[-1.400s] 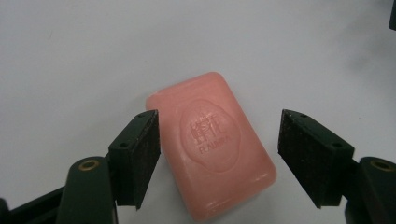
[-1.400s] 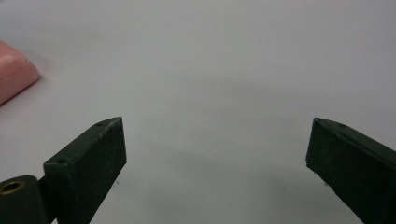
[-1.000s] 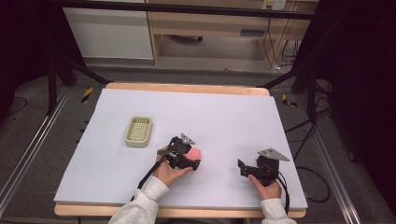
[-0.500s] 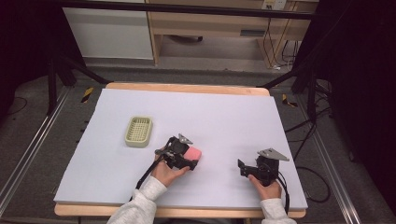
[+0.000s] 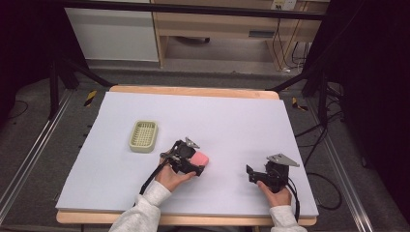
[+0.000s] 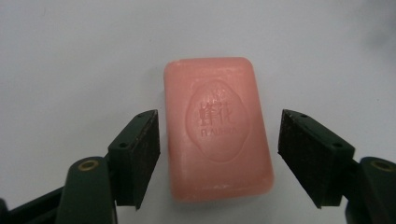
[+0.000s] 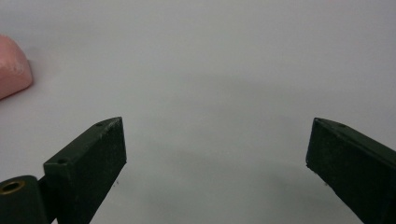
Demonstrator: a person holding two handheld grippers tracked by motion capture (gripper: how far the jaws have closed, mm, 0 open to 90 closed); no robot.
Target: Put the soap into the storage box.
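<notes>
A pink bar of soap (image 6: 218,128) with an embossed oval stamp lies flat on the white table. My left gripper (image 6: 219,156) is open and straddles it, one jaw on each side, small gaps showing. From the high view, the soap (image 5: 200,159) sits just right of the left gripper (image 5: 192,164) near the table's middle front. My right gripper (image 5: 250,172) rests at the front right, and it (image 7: 217,161) stands wide open over bare table. A corner of the soap (image 7: 13,72) shows at the left edge of the right gripper view.
A pale green slotted soap dish (image 5: 143,136) sits on the table (image 5: 232,116) left of and behind the left gripper. Black frame legs and cables stand around the table. A wooden shelf unit stands beyond the far edge.
The left gripper has edged slightly toward the soap, so its jaws now flank it. The right gripper has not moved.
</notes>
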